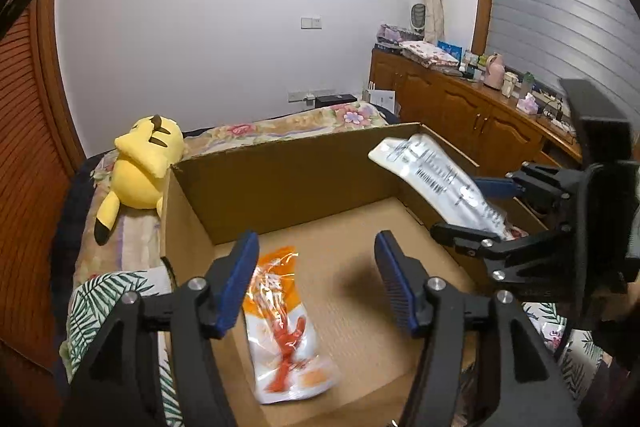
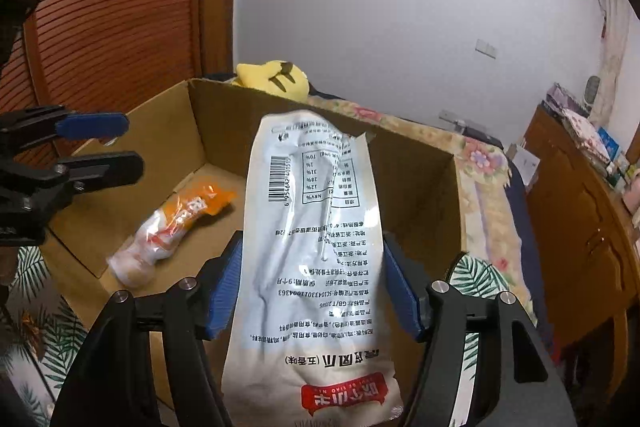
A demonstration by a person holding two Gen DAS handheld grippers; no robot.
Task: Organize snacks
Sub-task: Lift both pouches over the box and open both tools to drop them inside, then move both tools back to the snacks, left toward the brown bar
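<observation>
Item one, nearest: the left gripper [image 1: 316,283], fingers parted about halfway, nothing gripped. The orange-and-white snack packet [image 1: 282,331] is seen directly below and ahead of the gap, lying flat on the floor of the cardboard box [image 1: 280,183] toward the box's near left corner, apparently released there. Its long axis is laid roughly along the line of the fingers, slightly skewed.

Item two: the right gripper [image 2: 314,283], fingers set about half open with the white snack packet [image 2: 316,227] standing between them. The packet's edges are met by the blue pads [image 2: 228,283] on both sides, so it is judged still held, lightly; how firmly cannot be told. The packet's long axis runs forward and upward along the fingers, printed back toward the camera, upper end over the box's right half. In the left wrist view it is seen tilted over the box's right wall.

Relation governing the coming move: the white packet is poised above open box floor to the right of the orange packet, well apart from it; the right hand alone is placed to lower it.

Item three, beyond the box: a yellow plush toy [image 1: 142,163] on the flowered bedspread [image 1: 280,123].

Obscured: the white packet's lower end is cut off by the frame; the box's near wall is hidden behind the grippers.
</observation>
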